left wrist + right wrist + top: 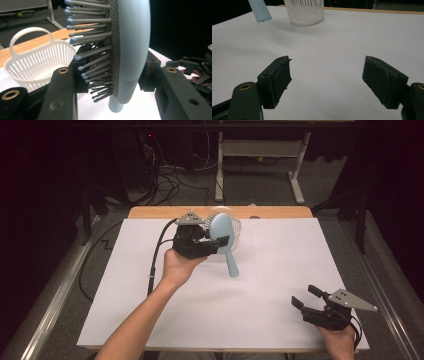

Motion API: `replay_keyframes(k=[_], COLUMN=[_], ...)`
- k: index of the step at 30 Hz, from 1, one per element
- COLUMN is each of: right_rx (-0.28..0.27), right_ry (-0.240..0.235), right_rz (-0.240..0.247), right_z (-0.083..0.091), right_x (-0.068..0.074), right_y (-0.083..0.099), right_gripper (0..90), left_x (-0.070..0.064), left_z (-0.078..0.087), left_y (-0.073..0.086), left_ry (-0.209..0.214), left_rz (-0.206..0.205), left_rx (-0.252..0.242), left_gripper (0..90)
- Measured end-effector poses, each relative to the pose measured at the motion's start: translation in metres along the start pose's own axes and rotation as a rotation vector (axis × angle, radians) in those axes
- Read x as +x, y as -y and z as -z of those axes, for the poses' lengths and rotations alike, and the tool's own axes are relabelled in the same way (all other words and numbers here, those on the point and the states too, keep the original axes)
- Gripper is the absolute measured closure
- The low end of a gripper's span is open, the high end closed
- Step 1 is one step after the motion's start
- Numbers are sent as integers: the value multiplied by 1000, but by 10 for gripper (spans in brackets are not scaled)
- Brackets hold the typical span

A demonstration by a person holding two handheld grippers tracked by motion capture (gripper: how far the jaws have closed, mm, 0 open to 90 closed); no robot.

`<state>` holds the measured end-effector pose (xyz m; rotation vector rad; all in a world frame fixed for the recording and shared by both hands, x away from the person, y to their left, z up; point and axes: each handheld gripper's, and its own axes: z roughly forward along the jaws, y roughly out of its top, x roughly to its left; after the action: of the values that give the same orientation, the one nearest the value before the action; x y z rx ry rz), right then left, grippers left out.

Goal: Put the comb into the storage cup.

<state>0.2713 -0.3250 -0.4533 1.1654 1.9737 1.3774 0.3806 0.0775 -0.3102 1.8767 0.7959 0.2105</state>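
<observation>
A light blue hairbrush (pixel 223 237) hangs above the white table, head up and handle pointing down. My left gripper (pixel 212 240) is shut on the brush's head. In the left gripper view the hairbrush (pixel 130 50) sits between the two black jaws, its bristles facing left. Behind it stands a white slatted basket (pixel 37 62) with a loop handle; in the high view the basket (pixel 237 227) is partly hidden by the brush. My right gripper (pixel 306 297) rests at the table's front right, open with nothing in it. The right gripper view shows the basket (pixel 305 11) far ahead and the brush's handle tip (pixel 260 11).
A white sheet (pixel 260 285) covers most of the table, with a wooden strip (pixel 280 212) bare at the far edge. Beyond the table are desk legs and cables on the floor. The surroundings are dark.
</observation>
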Motion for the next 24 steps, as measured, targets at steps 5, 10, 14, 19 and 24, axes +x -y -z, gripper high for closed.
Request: replay_keyframes(k=[5, 10, 14, 19, 24], right_rx=[-3, -5, -6, -12, -17], right_ry=[3, 8, 11, 12, 12], right_rz=[5, 0, 0, -5, -2], right_z=[0, 0, 0, 0, 1], right_x=[2, 2, 2, 1, 1], right_y=[2, 2, 2, 2, 2], right_gripper=[230, 230, 230, 229, 229], left_x=[2, 4, 6, 8, 11], left_z=[-1, -2, -3, -5, -5], left_y=[-5, -9, -12, -19, -23], left_ry=[-7, -8, -14, -28, -36], left_rz=[3, 9, 10, 5, 15], left_rx=[-7, -10, -9, -6, -14], left_gripper=[516, 516, 516, 516, 516])
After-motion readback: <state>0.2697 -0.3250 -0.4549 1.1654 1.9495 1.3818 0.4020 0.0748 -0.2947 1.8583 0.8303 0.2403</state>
